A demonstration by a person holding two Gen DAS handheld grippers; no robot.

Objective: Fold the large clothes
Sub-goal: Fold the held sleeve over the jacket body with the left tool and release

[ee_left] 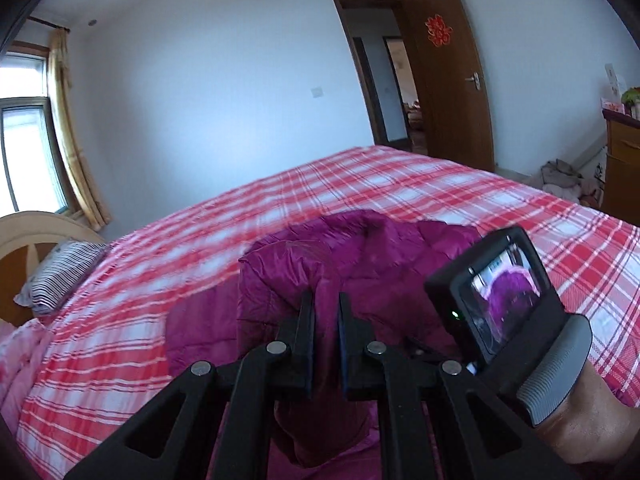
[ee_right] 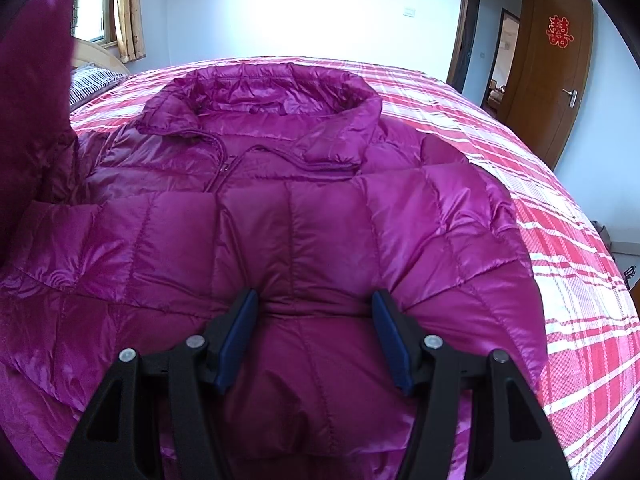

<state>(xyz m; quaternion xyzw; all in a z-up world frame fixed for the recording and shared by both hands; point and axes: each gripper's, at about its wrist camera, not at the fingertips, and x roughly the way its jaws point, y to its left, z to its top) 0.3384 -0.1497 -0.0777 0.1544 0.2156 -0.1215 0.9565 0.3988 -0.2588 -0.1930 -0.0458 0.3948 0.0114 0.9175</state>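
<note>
Nearest us, our left claw (ee_left: 325,300) is clamped on a fold of the magenta quilted jacket (ee_right: 304,216), lifting that part of the fabric off the bed (ee_left: 400,184). In the right wrist view this raised part hangs at the far left edge of the picture. Our right claw (ee_right: 316,300) stands with its blue pads (ee_right: 236,344) apart, resting on the jacket's puffy front with a ridge of fabric between them; we cannot tell whether they pinch it. The jacket lies spread on the red-and-white checked bedsheet, its collar (ee_right: 276,88) at the far end. Further left sits a striped pillow (ee_left: 60,276) by the headboard (ee_left: 24,236). Beyond the bed, at the far right, the brown door (ee_left: 452,80) stands open.
</note>
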